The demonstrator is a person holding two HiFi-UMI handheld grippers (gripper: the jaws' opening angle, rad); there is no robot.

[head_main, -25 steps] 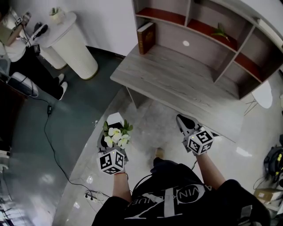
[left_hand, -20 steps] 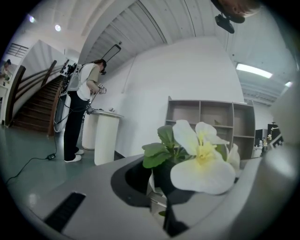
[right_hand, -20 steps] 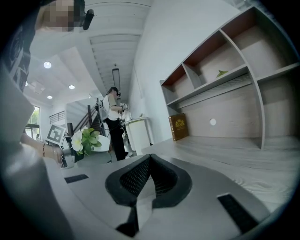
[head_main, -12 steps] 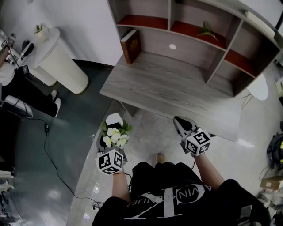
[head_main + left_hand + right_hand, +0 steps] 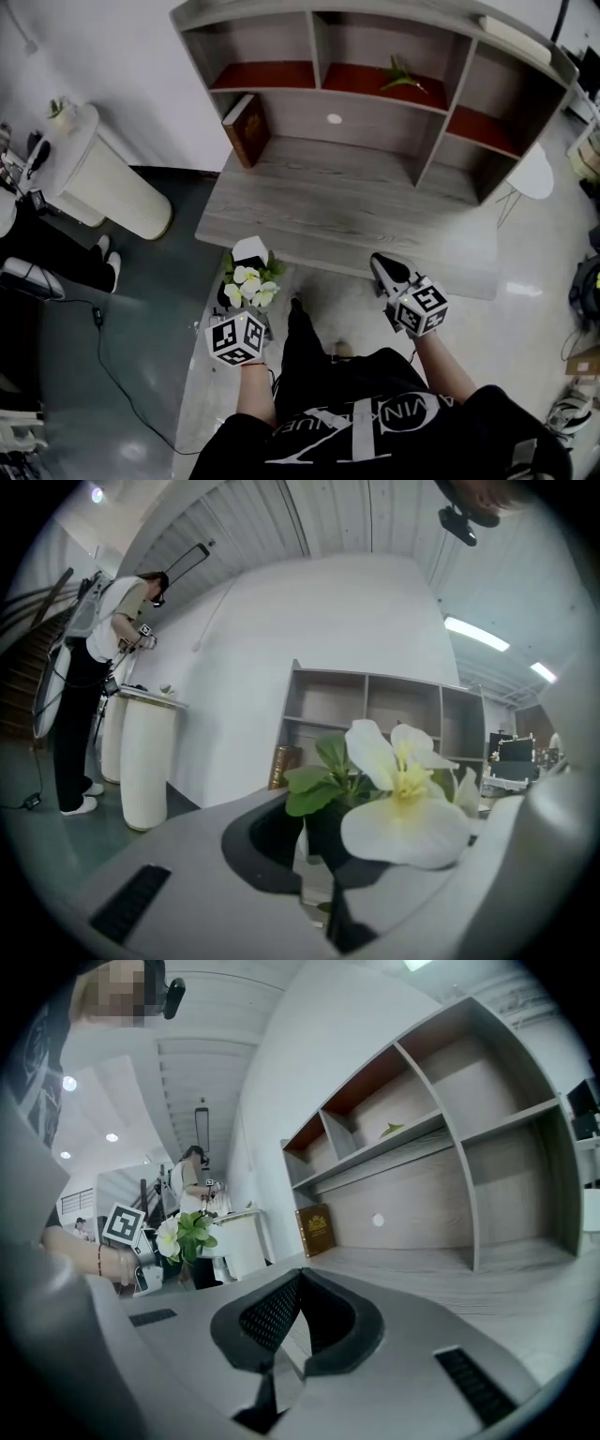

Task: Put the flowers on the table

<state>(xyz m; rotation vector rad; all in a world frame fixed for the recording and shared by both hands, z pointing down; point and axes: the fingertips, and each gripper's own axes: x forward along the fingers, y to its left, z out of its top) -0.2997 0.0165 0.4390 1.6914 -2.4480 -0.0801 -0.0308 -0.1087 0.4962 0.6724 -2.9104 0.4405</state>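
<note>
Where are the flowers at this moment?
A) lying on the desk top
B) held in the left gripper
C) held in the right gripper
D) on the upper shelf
B: the left gripper is closed on the flowers near the front edge of the desk; the right gripper is shut and empty.

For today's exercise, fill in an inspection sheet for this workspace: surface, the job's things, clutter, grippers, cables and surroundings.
Surface: grey wooden table under a shelf unit; its top is bare apart from one book.
Job's things: flowers, white with green leaves, not yet on the table.
Clutter: brown book standing at the table's back left; green sprig on a shelf.
Grippers: left hand-held gripper shut on the flowers; right hand-held gripper shut, nothing between its jaws.
Cables: black cable across the floor at left.
Surroundings: white pedestal; another person beside it.
</note>
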